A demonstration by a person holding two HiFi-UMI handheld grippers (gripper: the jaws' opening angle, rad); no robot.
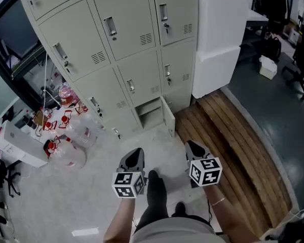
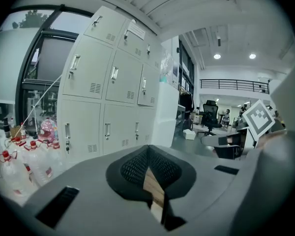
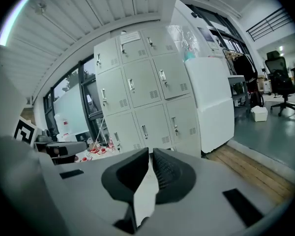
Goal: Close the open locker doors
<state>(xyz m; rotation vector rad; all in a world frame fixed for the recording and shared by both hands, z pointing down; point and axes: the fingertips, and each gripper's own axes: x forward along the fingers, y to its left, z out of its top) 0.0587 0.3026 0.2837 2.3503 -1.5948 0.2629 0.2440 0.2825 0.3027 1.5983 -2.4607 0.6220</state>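
Observation:
A bank of pale grey lockers [image 1: 116, 49] stands ahead of me. All its doors look shut except one low door [image 1: 168, 117] in the bottom row, which swings out to the right of its empty compartment [image 1: 149, 113]. My left gripper [image 1: 137, 152] and right gripper [image 1: 191, 145] hover side by side over the floor, well short of that door, and touch nothing. The left gripper [image 2: 148, 149] has its jaws together, empty. The right gripper [image 3: 151, 152] has its jaws nearly touching, with nothing between them. Both gripper views show the lockers [image 2: 108, 97] [image 3: 142, 102] farther off.
Stacked white blocks [image 1: 220, 39] stand right of the lockers. Plastic bottles with red caps [image 1: 66, 135] and a white box [image 1: 17, 146] crowd the floor at left. Wooden planks [image 1: 233, 146] run along the right. The person's shoes [image 1: 156, 186] are between the grippers.

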